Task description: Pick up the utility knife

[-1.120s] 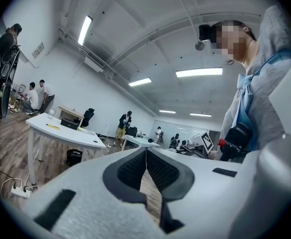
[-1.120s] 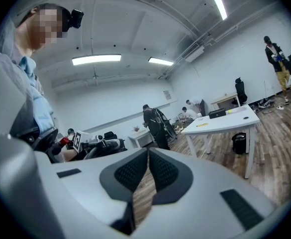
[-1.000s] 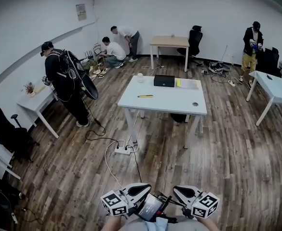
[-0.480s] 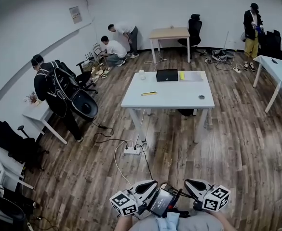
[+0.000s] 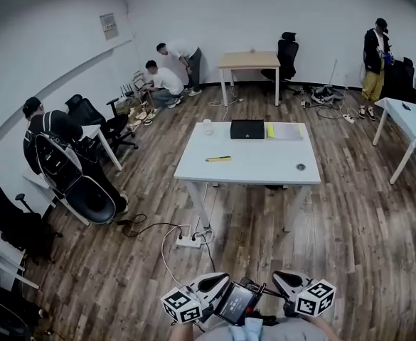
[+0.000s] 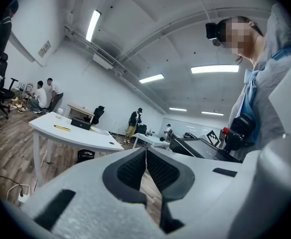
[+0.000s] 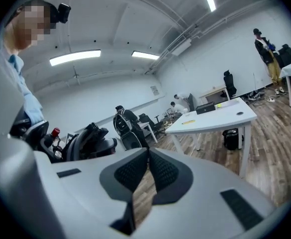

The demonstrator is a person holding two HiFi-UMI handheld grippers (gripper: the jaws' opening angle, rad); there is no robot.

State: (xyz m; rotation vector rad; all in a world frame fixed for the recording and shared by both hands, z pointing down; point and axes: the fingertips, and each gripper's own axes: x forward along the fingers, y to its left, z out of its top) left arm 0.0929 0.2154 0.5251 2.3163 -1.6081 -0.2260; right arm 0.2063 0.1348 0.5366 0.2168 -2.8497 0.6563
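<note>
Both my left tongs [image 6: 146,156] and right tongs [image 7: 148,156] are pressed together, empty; far ahead on the tabletop [image 5: 264,168] lies the yellow utility knife [image 5: 217,159], probably light, stiff, best pinched across its handle.

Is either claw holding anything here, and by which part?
Nothing is held. The left claw and right claw are both shut and empty; the yellow utility knife lies untouched on the white table ahead.
</note>
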